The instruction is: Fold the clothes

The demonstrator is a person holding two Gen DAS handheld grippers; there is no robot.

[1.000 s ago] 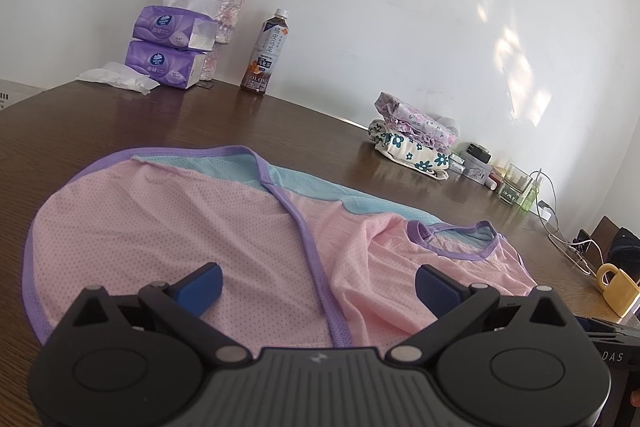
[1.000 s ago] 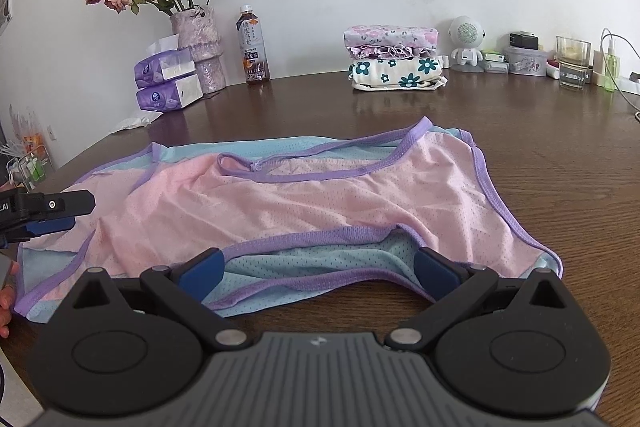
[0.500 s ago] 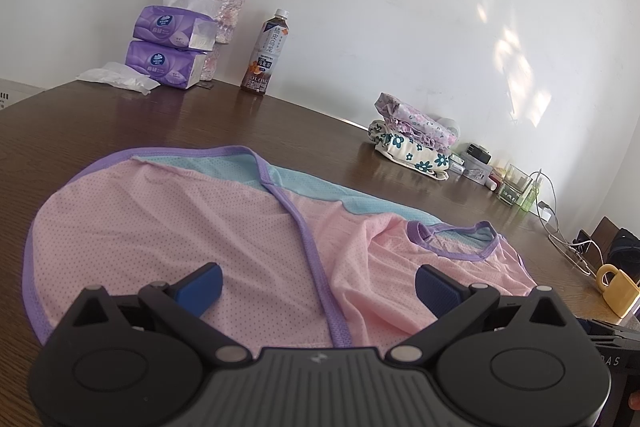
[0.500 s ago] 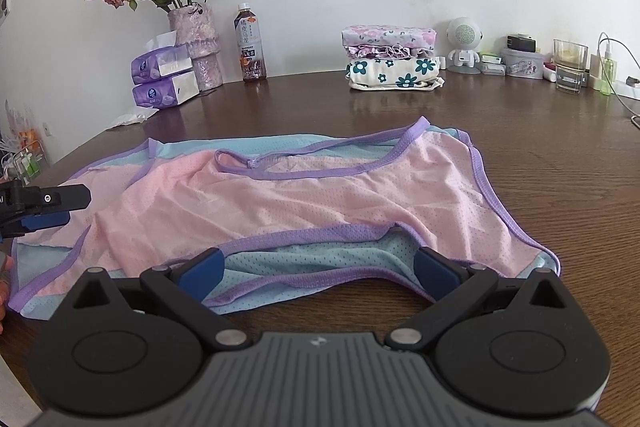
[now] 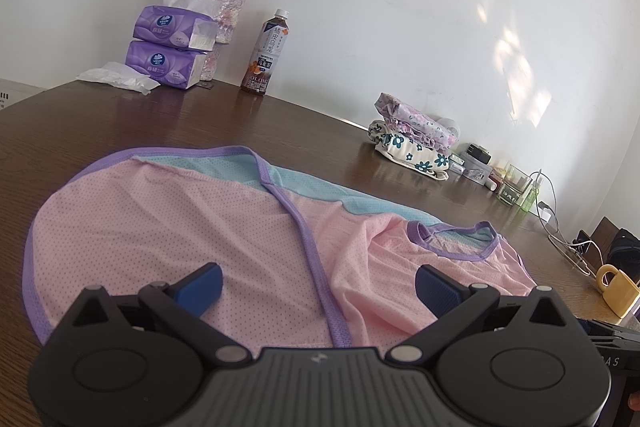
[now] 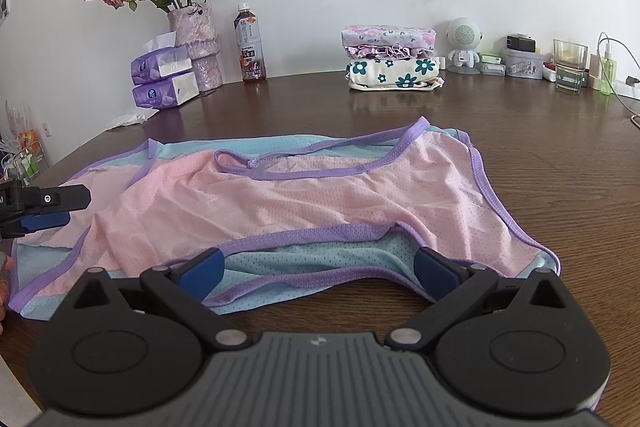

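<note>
both grippers, left gripper (image 5: 318, 285) and right gripper (image 6: 316, 273), hover low over the pink garment (image 6: 320, 195), jaws spread wide, holding nothing

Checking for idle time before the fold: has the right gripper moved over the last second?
Yes, slightly. In its own view the bottle and folded pile sit lower than before, and the left gripper too.

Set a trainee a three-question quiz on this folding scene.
1. True or false: the pink garment lies spread out on the table.
2. What stands between the vase and the folded stack: A) mug, B) bottle, C) glass?
3. Fill in: both the left tool and the right tool have jaws that are ____.

Key: 1 true; 2 B, the bottle; 3 open.
</note>
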